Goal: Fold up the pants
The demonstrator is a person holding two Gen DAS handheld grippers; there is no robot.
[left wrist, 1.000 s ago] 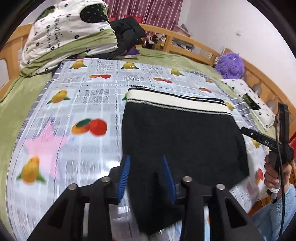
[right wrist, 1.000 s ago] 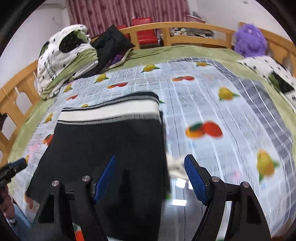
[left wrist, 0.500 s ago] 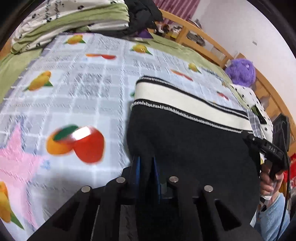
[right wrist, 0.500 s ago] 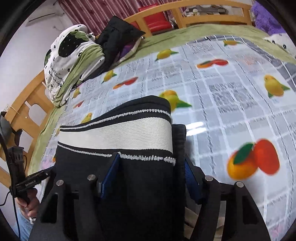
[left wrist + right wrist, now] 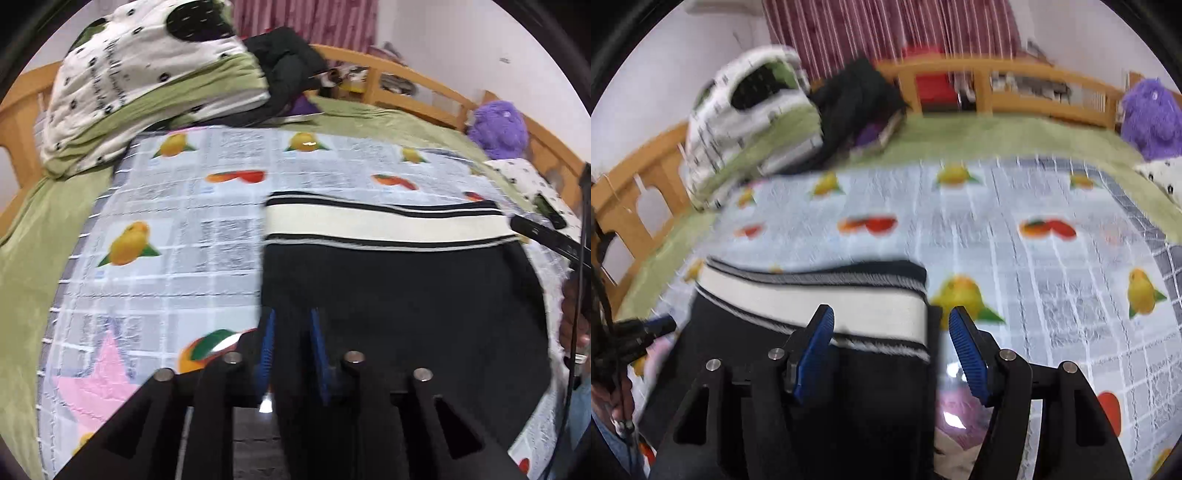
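Observation:
Black pants point(image 5: 399, 295) with a white waistband point(image 5: 384, 230) lie folded on the fruit-print mat point(image 5: 177, 229). My left gripper point(image 5: 291, 321) sits at the pants' left edge. Its jaws are opening, and black fabric stands between the blue pads point(image 5: 267, 343) without being pinched. In the right wrist view the pants point(image 5: 879, 387) reach up to the waistband point(image 5: 812, 295). My right gripper point(image 5: 890, 317) is open over their right edge: the left pad lies above the waistband and the right pad point(image 5: 967, 354) hangs over the mat, clear of the cloth.
A folded white-and-green quilt point(image 5: 147, 85) and a black garment point(image 5: 288, 62) are piled at the back left. A purple plush toy point(image 5: 498, 125) and a dotted pillow point(image 5: 528, 184) sit at the right. A wooden rail point(image 5: 990, 77) rings the bed. Green sheet point(image 5: 22, 258) borders the mat.
The left jaws closed on the pants' left edge half a second ago and have since parted. The right gripper slid forward along the right edge to the waistband and narrowed a little.

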